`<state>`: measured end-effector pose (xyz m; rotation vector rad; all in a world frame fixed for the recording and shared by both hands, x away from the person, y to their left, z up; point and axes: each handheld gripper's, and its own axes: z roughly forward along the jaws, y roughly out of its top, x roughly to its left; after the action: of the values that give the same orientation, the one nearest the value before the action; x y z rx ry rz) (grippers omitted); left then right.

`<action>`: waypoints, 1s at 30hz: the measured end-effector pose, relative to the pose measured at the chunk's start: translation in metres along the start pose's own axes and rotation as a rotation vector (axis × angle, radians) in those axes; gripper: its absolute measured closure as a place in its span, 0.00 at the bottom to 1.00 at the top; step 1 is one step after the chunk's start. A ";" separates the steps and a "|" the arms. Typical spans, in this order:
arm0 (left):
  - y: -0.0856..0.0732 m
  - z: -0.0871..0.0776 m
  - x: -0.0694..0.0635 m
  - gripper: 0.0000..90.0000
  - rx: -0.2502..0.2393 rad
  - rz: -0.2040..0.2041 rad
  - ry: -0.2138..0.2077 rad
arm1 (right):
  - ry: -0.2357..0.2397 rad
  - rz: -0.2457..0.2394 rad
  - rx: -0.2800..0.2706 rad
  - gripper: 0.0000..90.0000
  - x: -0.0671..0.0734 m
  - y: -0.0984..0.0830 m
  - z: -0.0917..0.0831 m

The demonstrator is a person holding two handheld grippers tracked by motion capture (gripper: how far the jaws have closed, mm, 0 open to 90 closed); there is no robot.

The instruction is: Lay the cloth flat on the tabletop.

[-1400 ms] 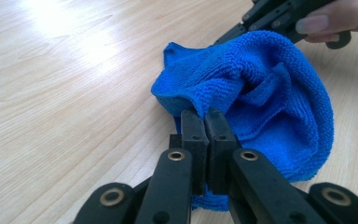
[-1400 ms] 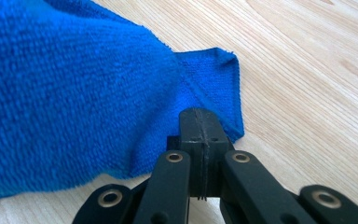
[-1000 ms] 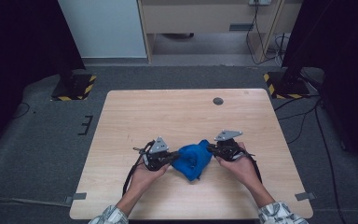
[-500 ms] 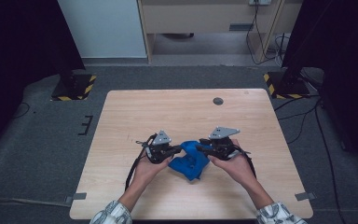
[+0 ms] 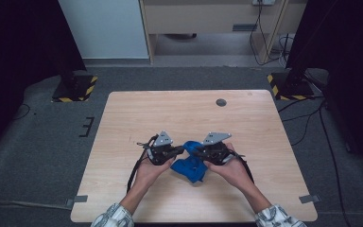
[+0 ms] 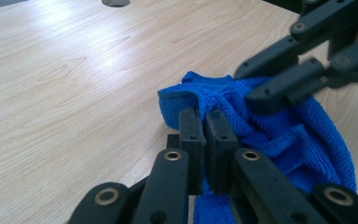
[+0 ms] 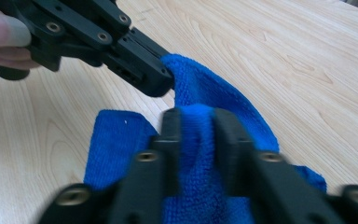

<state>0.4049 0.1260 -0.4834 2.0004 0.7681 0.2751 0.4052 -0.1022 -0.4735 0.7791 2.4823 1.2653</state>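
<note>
Pinching a fold of the blue cloth [image 6: 279, 140], the left gripper [image 6: 204, 122] has its fingers clenched almost flat together, with only a thin layer of fabric between the pads. The right gripper [image 7: 193, 122] is likewise clamped on the cloth, a thicker ridge of pile bunched between its fingers [image 7: 170, 135]; its jaws have just been closing, cloth between them throughout.

Both tips meet close together near the top edge of the cloth [image 5: 189, 165], nearly touching. In the right gripper view the left gripper's tip [image 7: 156, 77] bites the upper corner just above the right one's hold.

The cloth lies crumpled, part lifted between the grippers and the rest draped on the bench [image 5: 179, 113], at its near middle, between the two hands. A round grommet [image 5: 221, 102] sits well apart at the far edge.

Risks, as judged:
- Left hold is thin and near the hem; a sideways pull could slip it out.
- The two grips are so close that spreading apart may stretch only a short span, leaving the rest bunched.
- The right gripper holds a doubled ridge; it may drag two layers and keep a fold in.
- Tips could knock together if either hand drifts inward.
</note>
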 end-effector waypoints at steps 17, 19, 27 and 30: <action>-0.003 -0.001 -0.001 0.60 -0.028 -0.028 0.051 | -0.085 0.105 0.044 0.95 -0.026 -0.021 -0.005; -0.004 -0.002 0.000 0.60 -0.025 -0.028 0.059 | -0.088 0.114 0.049 0.95 -0.028 -0.023 -0.007; -0.003 -0.002 -0.007 0.63 -0.031 -0.039 0.029 | -0.098 0.152 0.094 0.95 -0.036 -0.032 -0.007; -0.004 0.002 -0.011 0.63 -0.018 -0.029 0.013 | -0.092 0.153 0.109 0.94 -0.035 -0.034 -0.005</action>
<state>0.3952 0.1193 -0.4862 1.9709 0.7994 0.2768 0.4205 -0.1414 -0.4990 1.0483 2.4742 1.1209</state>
